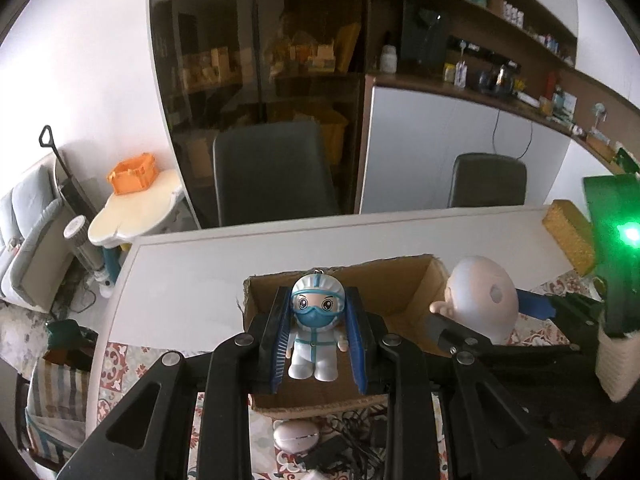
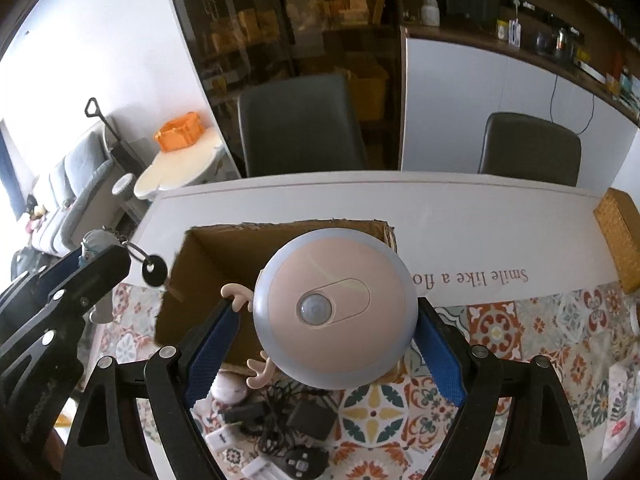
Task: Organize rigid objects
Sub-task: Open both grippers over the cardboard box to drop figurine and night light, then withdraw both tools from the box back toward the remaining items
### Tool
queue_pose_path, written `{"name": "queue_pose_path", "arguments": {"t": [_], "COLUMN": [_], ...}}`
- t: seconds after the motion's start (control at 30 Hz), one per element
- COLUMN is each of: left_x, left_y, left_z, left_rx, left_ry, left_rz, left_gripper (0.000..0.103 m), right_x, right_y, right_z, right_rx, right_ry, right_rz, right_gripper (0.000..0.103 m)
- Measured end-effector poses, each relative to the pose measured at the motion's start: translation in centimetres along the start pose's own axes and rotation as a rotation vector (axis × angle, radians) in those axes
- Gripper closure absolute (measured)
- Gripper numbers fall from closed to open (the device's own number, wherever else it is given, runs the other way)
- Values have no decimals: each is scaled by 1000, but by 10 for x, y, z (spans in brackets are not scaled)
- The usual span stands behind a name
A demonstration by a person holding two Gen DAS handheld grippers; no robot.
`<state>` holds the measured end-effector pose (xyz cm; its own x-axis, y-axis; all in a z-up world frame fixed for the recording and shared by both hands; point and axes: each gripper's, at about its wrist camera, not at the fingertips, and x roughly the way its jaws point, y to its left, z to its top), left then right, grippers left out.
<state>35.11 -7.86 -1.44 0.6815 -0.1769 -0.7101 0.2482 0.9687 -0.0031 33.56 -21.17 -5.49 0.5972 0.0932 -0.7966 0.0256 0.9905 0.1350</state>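
Note:
My left gripper [image 1: 318, 304] is shut on a small figurine [image 1: 316, 332] in a white protective suit with a blue mask, held upright over an open cardboard box [image 1: 404, 292]. The right gripper [image 2: 326, 310] is shut on a round night light [image 2: 336, 308] with a pink face, grey rim, sensor window and small antlers, hanging above the box's [image 2: 216, 256] near right part. In the left wrist view the light [image 1: 484, 296] shows from behind, to the figurine's right. The right wrist view shows the left gripper [image 2: 92, 264] with the figurine's key ring and black tag [image 2: 154, 270] dangling.
A tangle of black cables and chargers [image 2: 288, 412] and a white egg-shaped item [image 1: 296, 434] lie on the patterned cloth [image 2: 500, 328] in front of the box. A yellow woven block [image 2: 618, 236] sits at the table's right. Two dark chairs [image 1: 272, 172] stand behind the table.

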Motion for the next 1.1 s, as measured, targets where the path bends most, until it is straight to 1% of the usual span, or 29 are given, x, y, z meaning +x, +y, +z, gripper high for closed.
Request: {"name": "queue_pose_path", "arguments": {"t": [0.13,0.2,0.27,0.33,0.4,0.43,0.5,0.57,0.6,0.67,0.73,0.8,0.9,1.03,1.1], "left_x": [22,32,40,46,48,48,47,45,43,41,37,33,22,2,-6], "left_y": [4,7,10,13,18,21,26,31,32,35,38,43,48,49,48], "left_z": [3,3,3,4,2,2,0,-2,-3,-3,-5,-7,-14,-28,-34], "left_rx": [-14,-26,-35,-52,-76,-83,-91,-101,-103,-100,-98,-108,-123,-125,-135], "left_ry": [63,97,128,143,152,150,146,142,139,136,126,111,87,42,32], "left_rz": [-2,-15,-14,-12,14,25,48,75,85,111,143,164,199,244,237], "left_gripper": [76,75,75,69,56,52,38,33,33,32,24,12,5,1,0], "right_x": [16,23,31,37,41,42,42,43,44,44,41,38,30,7,-4], "right_y": [1,3,3,3,4,4,4,3,3,6,11,13,16,23,27], "right_z": [5,9,14,17,19,20,20,20,19,20,22,23,20,8,1], "right_rx": [-14,-20,-25,-26,-29,-26,-18,-4,0,-7,-23,-35,-29,-35,-47], "right_ry": [33,55,83,104,117,117,119,120,124,114,93,79,82,7,-22], "right_rz": [-6,-7,-29,-35,-39,-42,-49,-54,-57,-57,-73,-78,-88,-122,-125], "right_gripper": [17,17,17,17,17,17,17,16,16,12,8,8,8,8,8]}}
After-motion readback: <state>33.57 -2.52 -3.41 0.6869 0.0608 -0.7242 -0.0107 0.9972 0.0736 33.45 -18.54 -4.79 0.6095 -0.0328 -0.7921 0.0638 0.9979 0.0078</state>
